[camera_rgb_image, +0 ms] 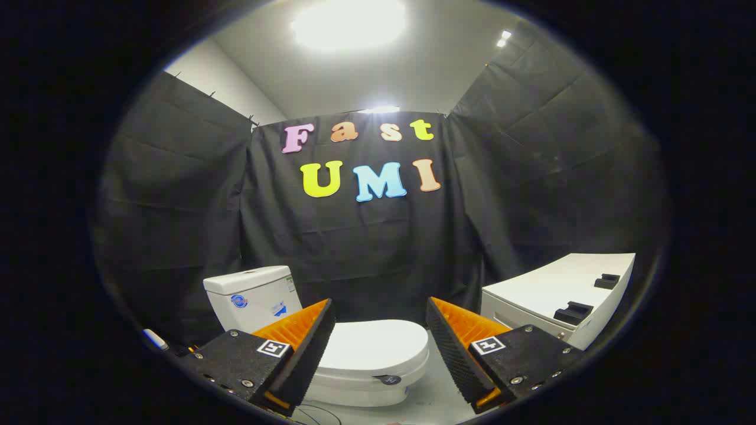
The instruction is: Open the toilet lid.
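On the floor just beyond the fingers, a white toilet [354,360] is sitting with its lid [375,347] lying flat, closed over the seat. The lid is showing as a smooth white rounded slab, its front edge curving toward the right. A small dark tab [390,379] is sticking out under the lid's near rim. The white tank [251,301] is standing at the far left end of the bowl, carrying a round blue sticker and a smaller label on its side.

The gripper [381,342] is hanging released, fingers spread wide apart and gripping nothing. The lid is lying in the gap between them and a bit farther off, not touching either one. The left finger [307,348] is covering the tank end of the lid; the right finger [455,348] is standing just beside the lid's rounded front. Both are showing orange backs, black ribbed pads, and black mounts with square markers.

On the right, near the right finger, a white cabinet-like unit [555,301] is standing with two black brackets [573,311] on its sloping top. A thin dark cable [319,413] is looping on the pale floor [434,395] near the bowl's base. At the far left, a small white and blue object [155,339] is lying low; cannot tell what it is. Black cloth walls [177,206] are hanging all around, with bright ceiling lights [348,23] glaring above.
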The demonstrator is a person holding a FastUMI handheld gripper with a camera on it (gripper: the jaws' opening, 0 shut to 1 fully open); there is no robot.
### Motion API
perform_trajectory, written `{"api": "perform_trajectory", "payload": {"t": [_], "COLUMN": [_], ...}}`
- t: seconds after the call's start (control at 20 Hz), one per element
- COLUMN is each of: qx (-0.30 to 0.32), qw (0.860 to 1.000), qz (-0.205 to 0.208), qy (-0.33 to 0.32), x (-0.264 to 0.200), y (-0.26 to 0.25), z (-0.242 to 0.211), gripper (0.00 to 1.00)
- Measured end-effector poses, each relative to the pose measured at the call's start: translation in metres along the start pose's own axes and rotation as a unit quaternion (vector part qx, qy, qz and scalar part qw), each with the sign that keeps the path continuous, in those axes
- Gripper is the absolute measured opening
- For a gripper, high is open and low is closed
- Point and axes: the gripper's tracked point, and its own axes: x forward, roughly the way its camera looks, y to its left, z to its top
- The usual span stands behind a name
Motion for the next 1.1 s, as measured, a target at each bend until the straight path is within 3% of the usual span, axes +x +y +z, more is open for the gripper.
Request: {"api": "perform_trajectory", "payload": {"t": [1.1], "qx": [-0.005], "qw": [1.0], "qz": [0.003], "qy": [-0.001], "x": [0.003], "y": [0.005], "z": [-0.001], "gripper": [0.96]}}
